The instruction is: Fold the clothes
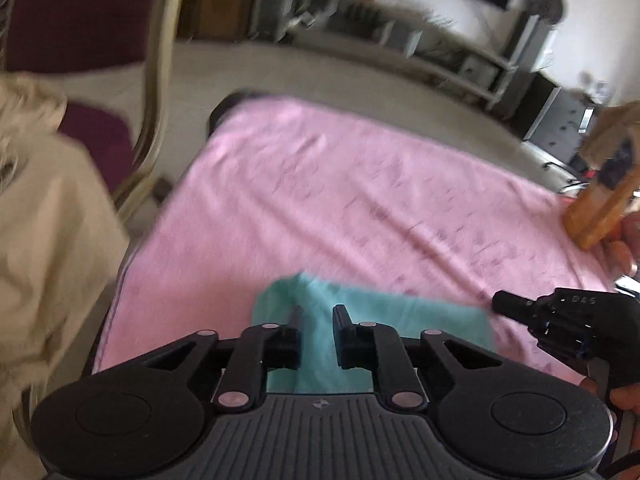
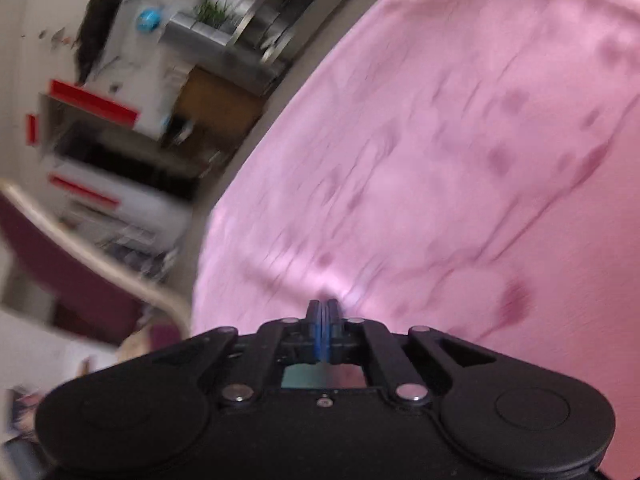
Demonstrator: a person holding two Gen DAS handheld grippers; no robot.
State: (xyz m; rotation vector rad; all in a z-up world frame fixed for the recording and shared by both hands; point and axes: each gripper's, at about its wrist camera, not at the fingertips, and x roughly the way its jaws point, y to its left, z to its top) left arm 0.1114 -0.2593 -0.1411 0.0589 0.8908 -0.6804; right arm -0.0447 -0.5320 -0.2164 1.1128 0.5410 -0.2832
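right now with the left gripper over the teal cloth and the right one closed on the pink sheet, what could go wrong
1. The right gripper is shut on the pink sheet, which puckers at its tips; pulling may drag the cover rather than clothing.
2. The left gripper is open over the teal cloth; closing now might catch the sheet beneath too.
3. Both views are motion-blurred, so fast moves could shift the cloth toward the near edge.
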